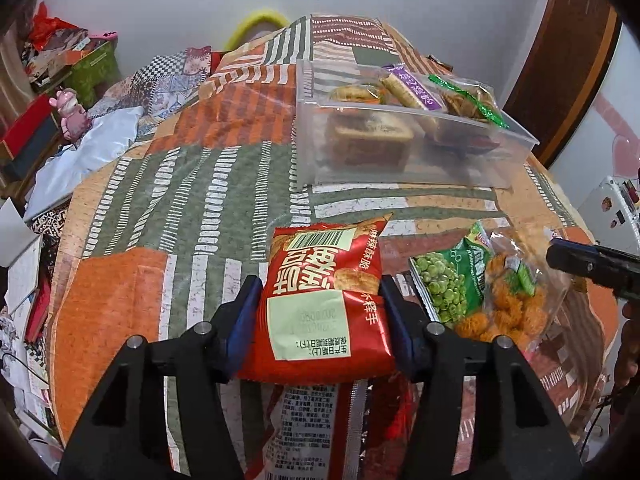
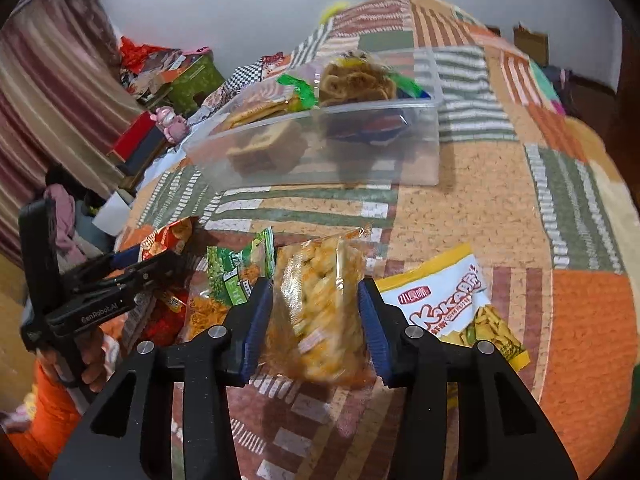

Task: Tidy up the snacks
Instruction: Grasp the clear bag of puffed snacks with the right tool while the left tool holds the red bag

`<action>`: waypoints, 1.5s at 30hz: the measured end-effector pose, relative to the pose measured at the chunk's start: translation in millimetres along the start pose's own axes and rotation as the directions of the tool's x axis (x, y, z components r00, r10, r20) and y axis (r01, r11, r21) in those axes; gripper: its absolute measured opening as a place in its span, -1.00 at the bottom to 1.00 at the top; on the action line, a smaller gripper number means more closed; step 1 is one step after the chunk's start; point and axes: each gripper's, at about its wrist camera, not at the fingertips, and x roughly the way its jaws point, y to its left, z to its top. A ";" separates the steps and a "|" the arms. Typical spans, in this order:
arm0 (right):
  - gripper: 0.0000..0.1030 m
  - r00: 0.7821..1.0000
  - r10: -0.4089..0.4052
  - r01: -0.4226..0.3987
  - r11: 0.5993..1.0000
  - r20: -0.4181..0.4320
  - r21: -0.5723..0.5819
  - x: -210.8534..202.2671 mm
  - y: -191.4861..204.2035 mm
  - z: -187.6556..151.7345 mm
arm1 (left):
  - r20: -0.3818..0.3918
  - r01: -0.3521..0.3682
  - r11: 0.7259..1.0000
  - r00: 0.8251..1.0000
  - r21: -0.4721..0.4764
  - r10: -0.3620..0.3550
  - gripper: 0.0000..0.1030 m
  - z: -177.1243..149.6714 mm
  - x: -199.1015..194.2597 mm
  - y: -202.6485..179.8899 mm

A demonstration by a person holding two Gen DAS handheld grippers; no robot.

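My left gripper (image 1: 320,304) is shut on a red snack bag (image 1: 320,300) and holds it above the patchwork table. My right gripper (image 2: 316,312) is shut on a clear bag of yellow-orange snacks (image 2: 320,312), also lifted. A clear plastic bin (image 1: 400,140) stands further back and holds several snack packs; it also shows in the right wrist view (image 2: 332,144). A green pea bag (image 1: 448,284) and a bag of orange puffs (image 1: 508,304) lie to the right of the red bag. A yellow-white snack bag (image 2: 452,304) lies to the right of my right gripper.
The patchwork tablecloth (image 1: 180,200) covers the table. Another snack pack (image 1: 312,432) lies under the left gripper. Clutter, boxes and a pink toy (image 1: 72,116) sit beyond the table's left edge. A brown door (image 1: 568,64) stands far right.
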 end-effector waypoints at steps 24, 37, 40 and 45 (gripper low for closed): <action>-0.12 0.997 0.009 -0.012 0.999 -0.073 -0.038 29.0 4.3 7.9 | -0.041 -0.032 0.999 0.999 0.021 0.033 0.26 -0.5 32.4 -2.9; -0.27 0.998 -0.022 0.025 0.997 0.052 -0.069 -8.0 5.9 18.5 | 0.046 -0.012 1.000 0.999 -0.023 0.013 0.08 18.4 -3.4 5.8; -0.27 0.994 -0.043 0.051 0.996 0.100 -0.079 -20.0 6.1 28.4 | 0.081 -0.007 1.000 0.997 -0.018 0.008 0.07 28.3 -14.5 1.6; -0.27 0.983 -0.069 0.082 0.994 0.171 -0.073 -34.8 2.7 49.5 | 0.143 0.012 1.000 0.990 0.000 -0.012 0.08 54.3 -28.2 -9.8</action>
